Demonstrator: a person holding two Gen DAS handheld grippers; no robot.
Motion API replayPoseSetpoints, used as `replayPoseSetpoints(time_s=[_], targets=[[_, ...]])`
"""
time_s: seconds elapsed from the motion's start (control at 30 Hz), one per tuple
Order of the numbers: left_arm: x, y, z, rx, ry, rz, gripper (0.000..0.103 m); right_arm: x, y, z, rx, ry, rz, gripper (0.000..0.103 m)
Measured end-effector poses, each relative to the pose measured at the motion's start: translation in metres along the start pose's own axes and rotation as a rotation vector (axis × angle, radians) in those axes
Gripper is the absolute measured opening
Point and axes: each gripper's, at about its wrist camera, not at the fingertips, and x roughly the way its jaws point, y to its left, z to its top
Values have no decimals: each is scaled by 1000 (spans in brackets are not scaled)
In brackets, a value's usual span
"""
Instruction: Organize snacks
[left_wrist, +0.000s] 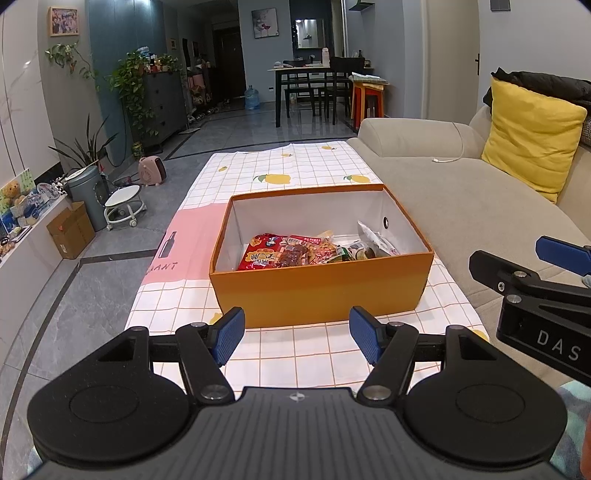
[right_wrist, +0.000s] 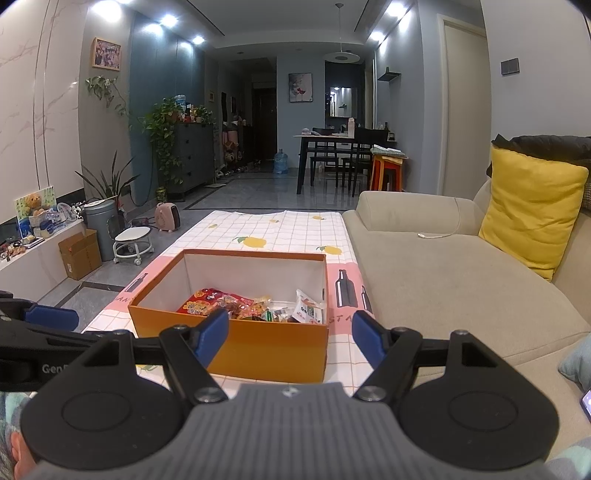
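Note:
An orange cardboard box (left_wrist: 317, 291) (right_wrist: 236, 343) with a white inside stands on the checked tablecloth (left_wrist: 295, 162). Several snack packets (left_wrist: 280, 254) (right_wrist: 221, 304) lie on its floor: a red bag at the left, a white pouch (left_wrist: 376, 240) (right_wrist: 308, 306) at the right. My left gripper (left_wrist: 297, 336) hovers open just before the box's near wall, with nothing between its blue pads. My right gripper (right_wrist: 290, 339) is open and empty too, held before the box's near right corner. In the left wrist view the right gripper (left_wrist: 554, 266) shows at the right edge.
A beige sofa (left_wrist: 461, 192) (right_wrist: 443, 266) with a yellow cushion (left_wrist: 532, 136) (right_wrist: 528, 206) runs along the table's right side. On the floor to the left are a cardboard carton (left_wrist: 70, 230), a grey bin (left_wrist: 86, 195), a white stool (left_wrist: 123, 206) and a pink heater (left_wrist: 151, 171). A dining table (left_wrist: 310, 85) stands far back.

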Motion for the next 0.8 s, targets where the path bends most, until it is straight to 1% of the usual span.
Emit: replayPoseSetpoints(time_s=[0.8], targets=[[-3, -5, 2, -13, -1, 9, 76, 0, 0, 0, -1, 1, 1, 71]])
